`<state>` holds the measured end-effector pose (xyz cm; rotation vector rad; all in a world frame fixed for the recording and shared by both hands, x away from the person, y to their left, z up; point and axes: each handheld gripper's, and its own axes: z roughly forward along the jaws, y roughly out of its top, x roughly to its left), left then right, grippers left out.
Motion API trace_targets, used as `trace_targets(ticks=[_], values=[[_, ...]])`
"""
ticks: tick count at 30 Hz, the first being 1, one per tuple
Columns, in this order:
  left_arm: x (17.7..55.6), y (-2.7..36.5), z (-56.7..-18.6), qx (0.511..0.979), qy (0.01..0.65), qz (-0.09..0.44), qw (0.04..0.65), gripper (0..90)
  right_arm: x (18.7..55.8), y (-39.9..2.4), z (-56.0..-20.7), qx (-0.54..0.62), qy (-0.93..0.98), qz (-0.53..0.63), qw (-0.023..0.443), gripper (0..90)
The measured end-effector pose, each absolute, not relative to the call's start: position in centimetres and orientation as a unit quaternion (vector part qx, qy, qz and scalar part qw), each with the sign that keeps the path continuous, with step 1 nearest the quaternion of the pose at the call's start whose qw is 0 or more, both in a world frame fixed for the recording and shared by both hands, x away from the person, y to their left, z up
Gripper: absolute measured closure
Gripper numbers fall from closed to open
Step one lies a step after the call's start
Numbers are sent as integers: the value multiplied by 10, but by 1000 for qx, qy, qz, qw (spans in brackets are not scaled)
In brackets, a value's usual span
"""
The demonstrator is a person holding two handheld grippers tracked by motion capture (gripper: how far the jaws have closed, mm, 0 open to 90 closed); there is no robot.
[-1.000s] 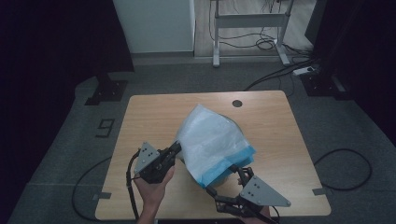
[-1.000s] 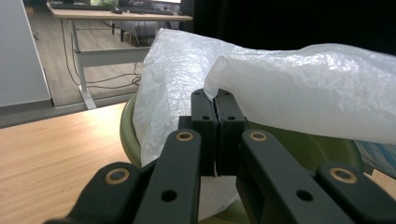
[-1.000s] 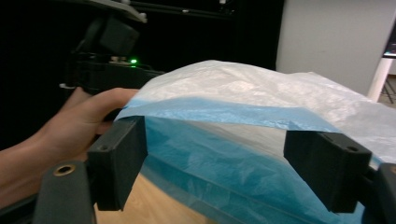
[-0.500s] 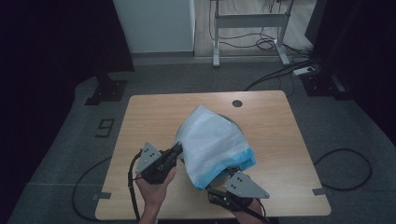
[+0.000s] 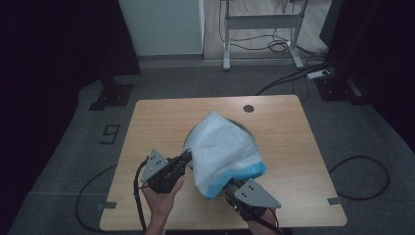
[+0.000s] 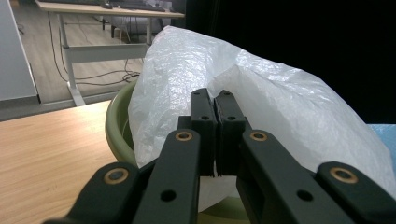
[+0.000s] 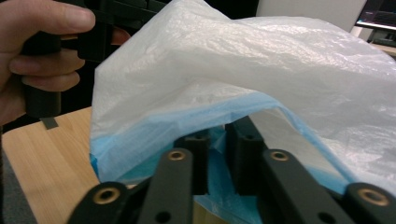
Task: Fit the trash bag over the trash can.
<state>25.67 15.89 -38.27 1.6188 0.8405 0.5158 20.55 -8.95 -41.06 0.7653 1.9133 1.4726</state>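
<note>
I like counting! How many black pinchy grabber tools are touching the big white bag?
2. The left gripper pinches the white bag at its left side. The right gripper sits at the bag's blue edge, near the person.

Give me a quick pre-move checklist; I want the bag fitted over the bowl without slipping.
1. Left gripper clamped on the white plastic bag: ok, fingers shut on the film.
2. Right gripper gripping the bag's blue hem: cannot tell; fingers sit inside the opening with a gap.
3. Bag over the green bowl: ok, draped on it.
4. Bowl rim fully covered: not ok, left side exposed.
5. Bowl resting on the wooden table: ok.
</note>
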Motion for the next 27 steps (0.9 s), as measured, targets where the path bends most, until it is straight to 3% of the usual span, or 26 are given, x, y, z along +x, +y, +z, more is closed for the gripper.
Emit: trace_targets(ticks=[10,27], values=[[258,165,-383,685,366,215,592,876,205,-110,-397,306,676,599,299,882],[267,178,-369,670,355,203,620,885,236,-158,-356,338,638,607,331,886]])
